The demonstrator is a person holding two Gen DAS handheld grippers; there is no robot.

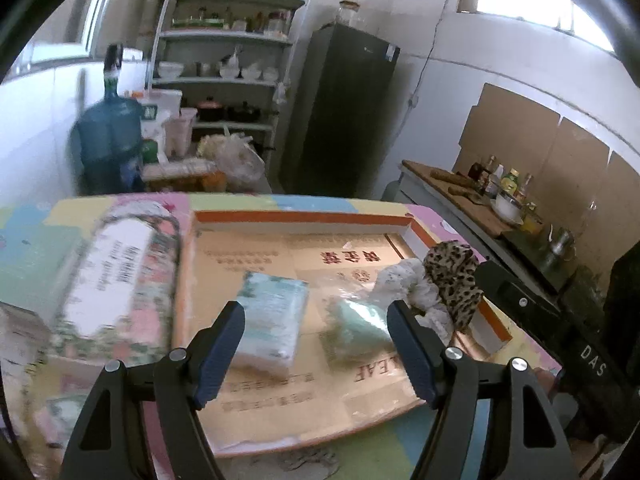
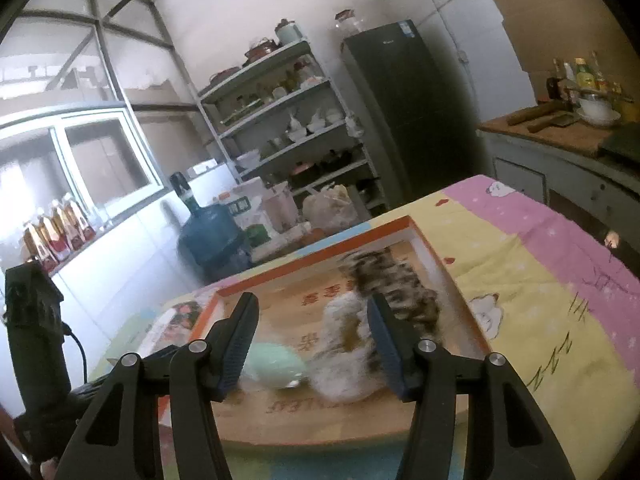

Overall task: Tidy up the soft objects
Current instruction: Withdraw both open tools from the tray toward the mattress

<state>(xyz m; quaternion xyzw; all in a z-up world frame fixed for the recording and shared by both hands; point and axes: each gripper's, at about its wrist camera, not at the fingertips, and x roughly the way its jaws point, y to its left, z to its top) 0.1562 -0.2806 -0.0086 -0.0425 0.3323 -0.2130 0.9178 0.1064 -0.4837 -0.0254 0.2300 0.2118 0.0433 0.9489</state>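
A shallow cardboard box with an orange rim lies on the table. Inside it are a pale tissue pack, a mint green soft item, a white cloth and a leopard-print cloth. My left gripper is open and empty above the box's near part. My right gripper is open and empty over the mint item, the white cloth and the leopard cloth, inside the box. The right gripper's body shows in the left wrist view.
A large flowery package lies left of the box on the pastel cartoon table cover. Beyond stand a blue water jug, shelves with dishes, a dark fridge and a counter with bottles.
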